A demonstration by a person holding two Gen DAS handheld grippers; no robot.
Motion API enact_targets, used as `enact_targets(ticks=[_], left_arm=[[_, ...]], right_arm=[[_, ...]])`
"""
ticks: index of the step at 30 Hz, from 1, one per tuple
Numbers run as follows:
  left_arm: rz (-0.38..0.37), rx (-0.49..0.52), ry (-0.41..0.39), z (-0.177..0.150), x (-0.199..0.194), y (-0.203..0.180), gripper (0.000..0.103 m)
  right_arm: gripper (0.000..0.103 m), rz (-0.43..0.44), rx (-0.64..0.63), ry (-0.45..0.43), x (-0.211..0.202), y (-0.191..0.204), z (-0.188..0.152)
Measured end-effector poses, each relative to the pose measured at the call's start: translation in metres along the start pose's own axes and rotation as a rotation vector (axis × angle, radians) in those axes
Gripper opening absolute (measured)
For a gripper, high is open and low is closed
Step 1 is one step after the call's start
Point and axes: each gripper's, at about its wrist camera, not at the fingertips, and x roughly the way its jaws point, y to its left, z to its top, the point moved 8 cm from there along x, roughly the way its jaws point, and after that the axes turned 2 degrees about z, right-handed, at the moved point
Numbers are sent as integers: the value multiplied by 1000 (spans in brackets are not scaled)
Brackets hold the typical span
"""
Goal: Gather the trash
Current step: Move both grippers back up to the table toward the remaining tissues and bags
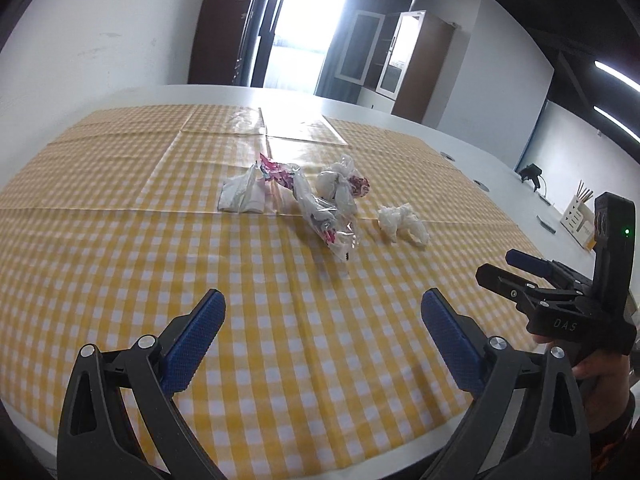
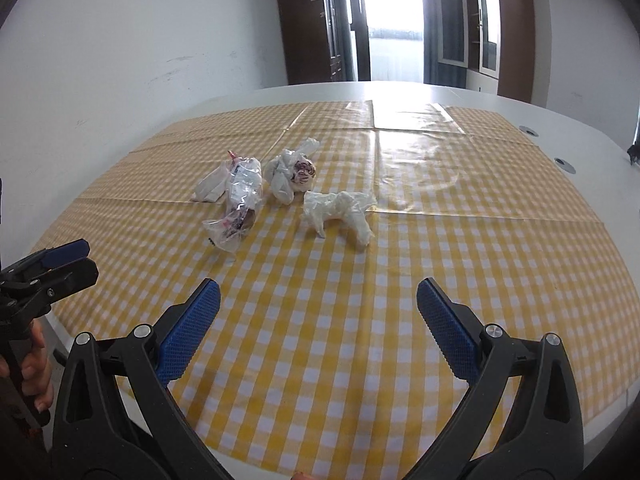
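Several pieces of trash lie mid-table on the yellow checked tablecloth (image 1: 120,248): a flat white tissue (image 1: 240,196), a clear plastic wrapper with pink print (image 1: 316,212), a knotted white bag with a red-printed bit (image 1: 340,188) and a crumpled white tissue (image 1: 402,224). They also show in the right wrist view: tissue (image 2: 210,186), wrapper (image 2: 240,204), knotted bag (image 2: 290,174), crumpled tissue (image 2: 340,212). My left gripper (image 1: 323,320) is open and empty, short of the trash. My right gripper (image 2: 318,312) is open and empty, also short of it, and shows at the right in the left wrist view (image 1: 516,268).
The cloth covers a white table (image 2: 580,128) with round cable ports (image 2: 564,164). A wooden holder with sticks (image 1: 580,216) and a black device (image 1: 532,174) stand at the far right. Cabinets and a bright doorway are behind.
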Motion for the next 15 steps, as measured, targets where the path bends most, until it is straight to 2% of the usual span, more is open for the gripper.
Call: enact_targets(ticks=[3,7,10,15], left_arm=[[42,25,-5,10,20,-3,96],[27,-26,14,28,44,3,95],[18,-80,61,39,68,10,92],[17,-77,106,52,104,8,90]], right_arm=[[87,10,31,42,22,-7,6],[85,-17,24,80,48,-13,14],[79,-39,12,111,67,-16,19],[70,-28,35,129,88,-17,32]])
